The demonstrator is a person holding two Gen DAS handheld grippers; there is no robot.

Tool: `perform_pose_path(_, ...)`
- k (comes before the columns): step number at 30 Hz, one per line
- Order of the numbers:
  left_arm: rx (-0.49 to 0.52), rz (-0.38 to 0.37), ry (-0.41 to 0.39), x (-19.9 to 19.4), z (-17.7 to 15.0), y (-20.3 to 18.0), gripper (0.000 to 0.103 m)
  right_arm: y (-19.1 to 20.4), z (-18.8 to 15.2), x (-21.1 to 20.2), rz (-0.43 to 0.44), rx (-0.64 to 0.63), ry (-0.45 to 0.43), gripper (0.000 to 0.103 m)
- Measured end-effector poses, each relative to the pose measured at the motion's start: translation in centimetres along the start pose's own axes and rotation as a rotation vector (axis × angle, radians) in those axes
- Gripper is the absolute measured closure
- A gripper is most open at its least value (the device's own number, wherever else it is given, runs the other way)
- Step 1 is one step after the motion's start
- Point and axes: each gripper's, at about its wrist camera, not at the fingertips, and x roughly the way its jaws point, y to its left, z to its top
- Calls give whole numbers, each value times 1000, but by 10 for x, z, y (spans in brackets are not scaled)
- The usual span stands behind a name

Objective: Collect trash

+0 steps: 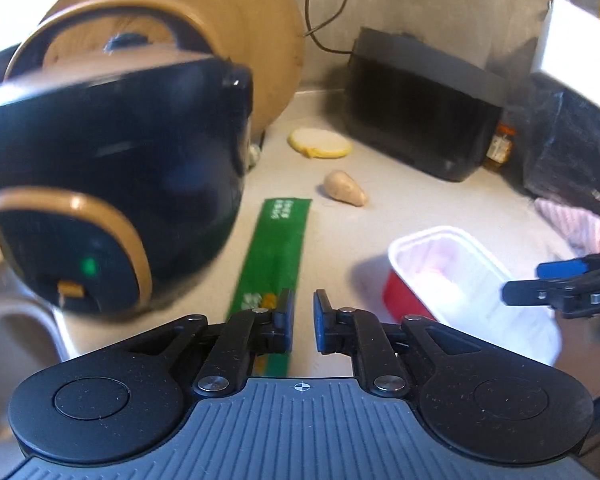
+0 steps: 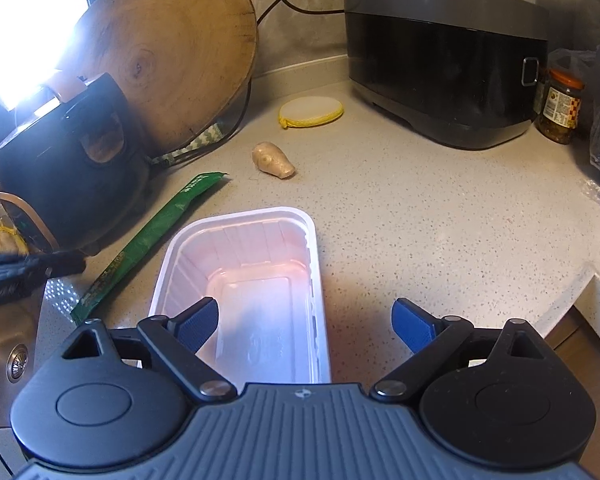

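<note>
My right tongs (image 2: 305,326) gape wide over the plastic tray (image 2: 244,280); my left tongs (image 1: 303,316), narrowly parted and empty, hover beside the green wrapper (image 1: 272,248) on the counter (image 2: 440,216)

On the counter (image 2: 420,208): one plastic tray (image 2: 244,280), one green wrapper (image 2: 152,240), one ginger piece (image 2: 272,162), one yellow sponge (image 2: 310,111), one jar (image 2: 560,106), two cookers (image 2: 444,64), one wooden board (image 2: 168,52).

R gripper (image 2: 305,326) wide open over empty plastic tray (image 2: 244,280), green wrapper (image 2: 148,240) just left.
</note>
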Motion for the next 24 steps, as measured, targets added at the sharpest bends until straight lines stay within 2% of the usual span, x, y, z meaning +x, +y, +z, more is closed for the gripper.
perform_pose_path(3,7,62,15,5,2,-4,87,7,15,-3,51,-26,-6,9)
perform_pose_path(7,-38,107,63,2,0,2,87,22,61,14,171,0,32,11)
perform_pose_path(10,-118,103,78,-6,-7,13,87,42,95,51,230,17,102,31)
perform_pose_path(11,-145,97,75,-11,-11,17,87,51,103,66,238,4,135,42)
perform_pose_path(12,-168,92,73,-16,-15,21,87,61,109,82,246,-9,173,46)
perform_pose_path(15,-235,98,75,-27,-26,31,87,88,116,125,240,-21,260,50)
perform_pose_path(20,-315,114,79,-40,-34,48,87,117,113,161,197,-42,308,53)
perform_pose_path(22,-338,117,81,-41,-36,56,87,123,108,169,201,-39,334,63)
perform_pose_path(23,-346,119,84,-41,-37,60,87,125,105,171,203,-44,347,74)
perform_pose_path(24,-351,120,88,-40,-38,62,87,127,103,171,211,-51,350,78)
